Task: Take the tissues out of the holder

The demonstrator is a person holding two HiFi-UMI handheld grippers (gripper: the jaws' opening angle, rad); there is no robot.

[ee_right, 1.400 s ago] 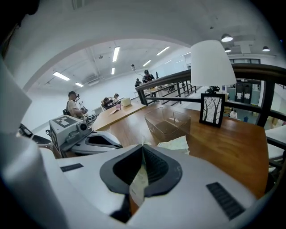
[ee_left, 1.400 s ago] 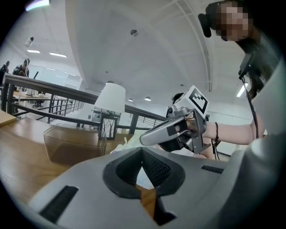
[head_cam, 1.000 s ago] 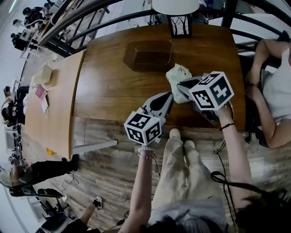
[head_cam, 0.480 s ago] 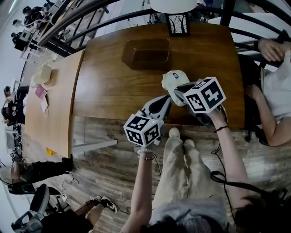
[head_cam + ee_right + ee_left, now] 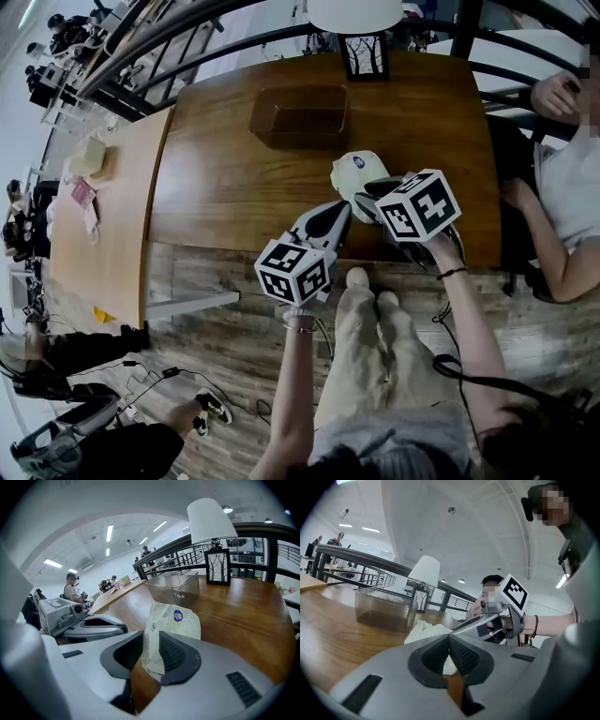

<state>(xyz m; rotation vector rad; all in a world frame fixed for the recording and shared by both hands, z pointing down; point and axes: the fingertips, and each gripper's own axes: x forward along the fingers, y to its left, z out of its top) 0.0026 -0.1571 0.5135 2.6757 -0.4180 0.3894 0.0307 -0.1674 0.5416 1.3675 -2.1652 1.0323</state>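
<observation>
Right gripper (image 5: 151,654): jaws are closed onto the tissue pack (image 5: 174,621), the ribbed pads pressing its lower part from both sides.
Tissue pack: pale, soft pack with a faint print and a round blue sticker near its top; it stands upright in the right gripper, with its upper half rising above the jaws.
Where the pack is: outside the holder (image 5: 298,91), over the near right part of the surface (image 5: 225,178), with bare wood between pack and holder.
Holder: a see-through, brown-tinted rectangular tub resting on the far middle of the surface, just in front of the lamp (image 5: 366,52).
Left gripper (image 5: 450,640): jaws are brought together, tips meeting, with nothing between them.
Left gripper's place: low over the near edge of the surface, just beside the right gripper and to its left, pointing toward the pack without touching it.
Lamp: white shade above a black-framed base with a tree pattern, at the far edge.
Surroundings: a lighter table (image 5: 103,216) adjoins the surface on the left, and a seated person (image 5: 562,197) is at the right edge.
</observation>
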